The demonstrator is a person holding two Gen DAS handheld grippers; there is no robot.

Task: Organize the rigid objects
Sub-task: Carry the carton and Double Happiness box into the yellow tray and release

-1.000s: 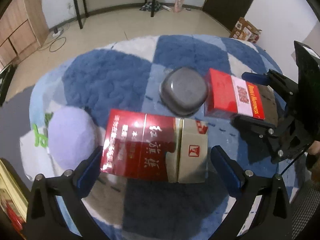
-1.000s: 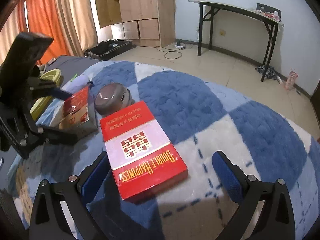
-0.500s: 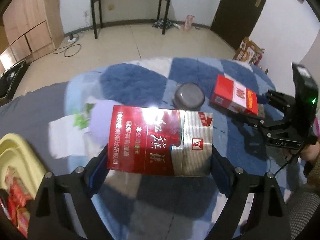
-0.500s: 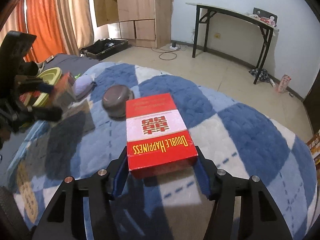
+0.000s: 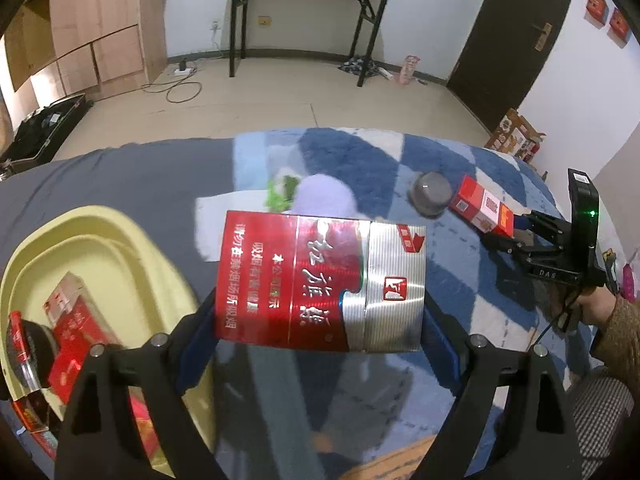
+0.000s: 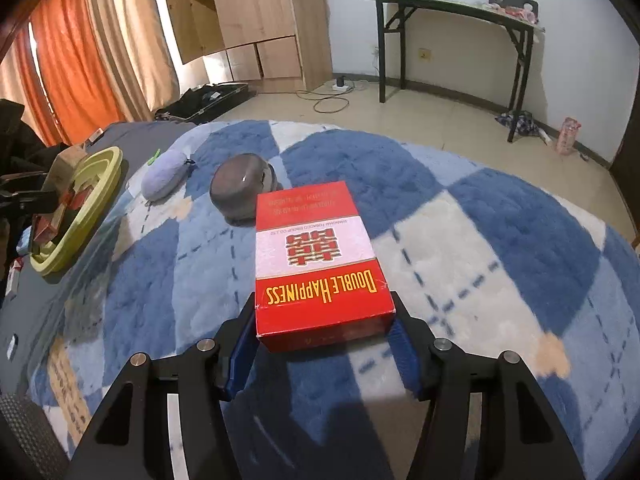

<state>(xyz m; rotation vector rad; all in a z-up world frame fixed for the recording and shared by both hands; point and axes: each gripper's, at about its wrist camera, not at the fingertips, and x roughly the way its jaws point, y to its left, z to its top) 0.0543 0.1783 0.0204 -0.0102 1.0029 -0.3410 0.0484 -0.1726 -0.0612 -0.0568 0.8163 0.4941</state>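
A red and silver carton [image 5: 320, 276] hangs in the air over the bed, clamped flat between the pads of my left gripper [image 5: 318, 312]. To its lower left is a yellow-green basin [image 5: 120, 248] with several red packs inside. My right gripper [image 6: 324, 324] is shut on a red Double Happiness box [image 6: 316, 248], which sits low over the blue and white blanket [image 6: 460, 216]. The left wrist view shows that box [image 5: 480, 208] at the far right, with the right gripper behind it. A grey upturned bowl [image 6: 242, 186] lies just beyond the box.
A purple plush pouch [image 6: 164, 174] lies between the bowl and the basin [image 6: 100, 184]. A white sheet [image 5: 224, 220] lies under the carton's far side. A person's hand [image 5: 596, 308] holds the right gripper. Beyond the bed are bare floor, a black-legged table and wooden cabinets.
My left gripper shut on the carton, lifted it off the blanket and carried it left towards the basin. My right gripper closed on the Double Happiness box.
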